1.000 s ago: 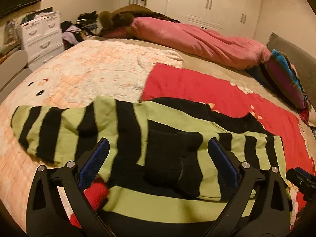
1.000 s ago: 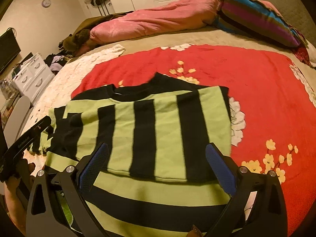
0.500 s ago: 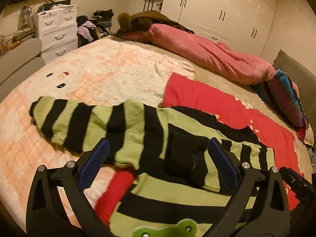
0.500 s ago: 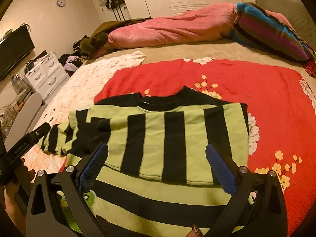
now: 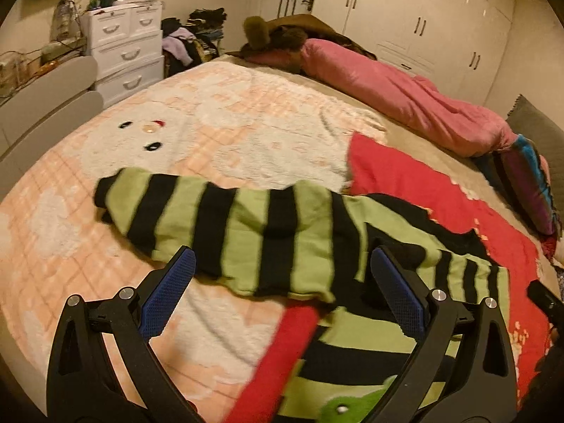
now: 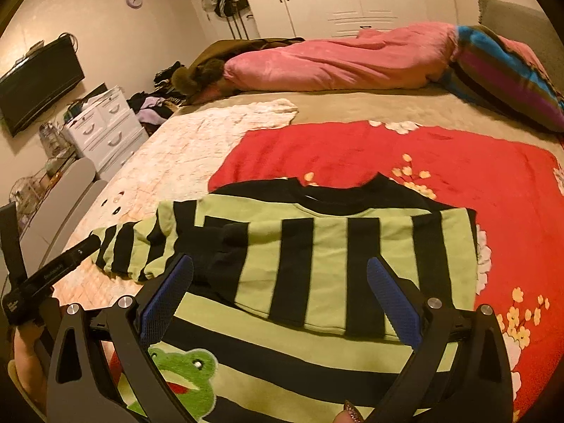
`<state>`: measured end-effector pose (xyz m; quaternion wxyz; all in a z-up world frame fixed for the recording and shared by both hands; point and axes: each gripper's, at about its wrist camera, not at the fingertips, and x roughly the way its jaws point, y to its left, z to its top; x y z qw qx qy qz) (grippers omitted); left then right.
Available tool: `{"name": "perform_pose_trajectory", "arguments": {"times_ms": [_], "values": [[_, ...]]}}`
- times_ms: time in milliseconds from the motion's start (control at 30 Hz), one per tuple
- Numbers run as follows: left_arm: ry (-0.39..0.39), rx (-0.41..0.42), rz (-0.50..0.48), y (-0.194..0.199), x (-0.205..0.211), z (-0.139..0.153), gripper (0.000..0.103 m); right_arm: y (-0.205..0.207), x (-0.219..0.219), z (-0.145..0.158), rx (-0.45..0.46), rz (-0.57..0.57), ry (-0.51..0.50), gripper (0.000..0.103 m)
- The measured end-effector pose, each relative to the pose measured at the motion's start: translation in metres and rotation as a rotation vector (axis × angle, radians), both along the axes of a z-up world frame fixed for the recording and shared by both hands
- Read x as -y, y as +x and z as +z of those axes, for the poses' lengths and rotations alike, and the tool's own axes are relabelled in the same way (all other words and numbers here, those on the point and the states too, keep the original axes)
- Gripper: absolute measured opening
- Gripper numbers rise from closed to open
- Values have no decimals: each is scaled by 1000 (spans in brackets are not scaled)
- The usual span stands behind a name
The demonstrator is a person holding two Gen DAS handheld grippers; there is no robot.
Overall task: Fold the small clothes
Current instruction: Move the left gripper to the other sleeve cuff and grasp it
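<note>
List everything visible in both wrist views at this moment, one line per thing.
striped sweater: 1, green and black, frog patch, on the bed, right sleeve folded over the body.
left sleeve: 1, spread out on the peach blanket.
red blanket: 1, floral, under the sweater.
pink duvet: 1, far edge.
striped pillow: 1, multicoloured, far right.
drawer unit: 1, white, beside the bed.
television: 1, black, wall.
left claw: open, empty.
right claw: open, empty.
</note>
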<state>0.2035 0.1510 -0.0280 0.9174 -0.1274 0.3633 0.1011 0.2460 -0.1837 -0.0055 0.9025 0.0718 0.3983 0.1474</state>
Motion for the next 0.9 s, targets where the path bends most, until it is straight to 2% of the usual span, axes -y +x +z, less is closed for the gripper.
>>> {"name": "perform_pose_trajectory", "arguments": {"times_ms": [400, 600, 733, 900], "values": [[-41, 0, 125, -17, -68, -1, 94, -4, -51, 5, 9, 96, -42, 99], [-148, -21, 186, -22, -109, -19, 94, -6, -71, 0, -7, 131, -56, 99], [-185, -49, 240, -24, -133, -33, 94, -10, -85, -6, -18, 152, -59, 99], [-334, -43, 280, -26, -163, -53, 93, -13, -102, -16, -44, 186, -75, 99]]}}
